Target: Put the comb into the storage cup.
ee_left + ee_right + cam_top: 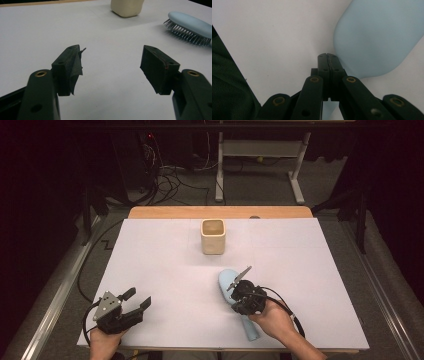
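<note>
Just beside the blue hairbrush (374, 37), right fingers (328, 61) pressed together empty, left fingers (157, 67) wide

One light-blue hairbrush (227, 282), one cream square cup (213, 236) and two handheld grippers are on one white-covered table (310, 270).

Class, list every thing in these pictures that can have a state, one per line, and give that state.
Hairbrush: lying flat on the white sheet, bristles down, not gripped.
Cup: upright, open top, nothing visible inside.
Left gripper: jaws open, nothing between them, resting near the table's front edge.
Right gripper: jaws shut on nothing, over the hairbrush handle.
</note>
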Demonstrator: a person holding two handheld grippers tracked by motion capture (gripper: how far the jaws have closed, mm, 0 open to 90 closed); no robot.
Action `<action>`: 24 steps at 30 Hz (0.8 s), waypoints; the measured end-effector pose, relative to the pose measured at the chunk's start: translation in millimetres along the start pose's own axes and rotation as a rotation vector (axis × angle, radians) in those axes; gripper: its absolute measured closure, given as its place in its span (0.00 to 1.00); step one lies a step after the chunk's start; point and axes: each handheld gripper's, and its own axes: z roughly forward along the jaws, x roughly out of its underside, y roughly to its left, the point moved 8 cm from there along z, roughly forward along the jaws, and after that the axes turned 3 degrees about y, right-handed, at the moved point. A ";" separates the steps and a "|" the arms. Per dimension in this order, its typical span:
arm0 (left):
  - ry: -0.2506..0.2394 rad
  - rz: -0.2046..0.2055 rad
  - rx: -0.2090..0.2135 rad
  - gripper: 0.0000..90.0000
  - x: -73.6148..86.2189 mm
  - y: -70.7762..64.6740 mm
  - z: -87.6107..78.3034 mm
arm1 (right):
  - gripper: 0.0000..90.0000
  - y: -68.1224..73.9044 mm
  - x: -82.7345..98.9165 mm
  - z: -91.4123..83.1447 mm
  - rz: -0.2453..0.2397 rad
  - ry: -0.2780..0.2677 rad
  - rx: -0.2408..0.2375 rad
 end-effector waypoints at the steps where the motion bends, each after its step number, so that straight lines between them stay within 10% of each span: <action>1: 0.001 0.001 0.000 0.38 0.0 0.0 0.0 | 1.00 0.3 0.8 -0.1 -0.004 0.002 -0.001; 24: -0.003 0.005 -0.004 0.37 -1.7 0.4 0.7 | 1.00 -2.9 16.6 1.9 0.010 0.033 0.021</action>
